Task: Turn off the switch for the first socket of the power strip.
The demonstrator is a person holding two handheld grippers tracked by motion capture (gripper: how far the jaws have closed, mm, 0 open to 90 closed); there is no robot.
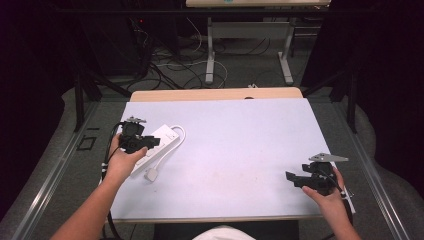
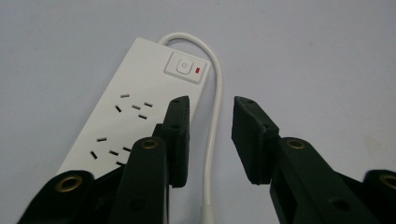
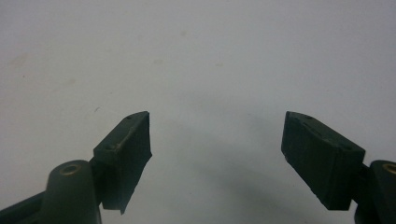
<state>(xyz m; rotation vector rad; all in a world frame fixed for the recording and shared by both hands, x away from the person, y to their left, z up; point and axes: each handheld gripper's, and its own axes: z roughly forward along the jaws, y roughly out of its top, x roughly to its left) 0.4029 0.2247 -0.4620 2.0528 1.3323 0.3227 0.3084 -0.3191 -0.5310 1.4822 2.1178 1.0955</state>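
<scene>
My left gripper (image 1: 150, 141) hovers over a white power strip (image 1: 159, 141) at the worktop's (image 1: 240, 145) left side, fingers (image 2: 177, 135) released w/ the strip's white cord (image 2: 214, 140) running btwn them, one finger over the strip's edge near its switch (image 2: 185, 67). The cord's plug (image 1: 151, 175) lies just beside the strip. At far right, near the front edge, my right gripper (image 1: 295, 178) sits over bare worktop, fingers (image 3: 126, 149) spread wide, holding nothing.

My left gripper (image 1: 134, 137) and right gripper (image 1: 312, 176) were both black, each trailing a black cable. The right one carried a grey three-cornered plate on top (the left had a smaller grey piece). Up close I saw thick, blocky black pads (image 3: 322, 158) with small screw holes and brass-ringed pivots. My forearms were bare.
</scene>
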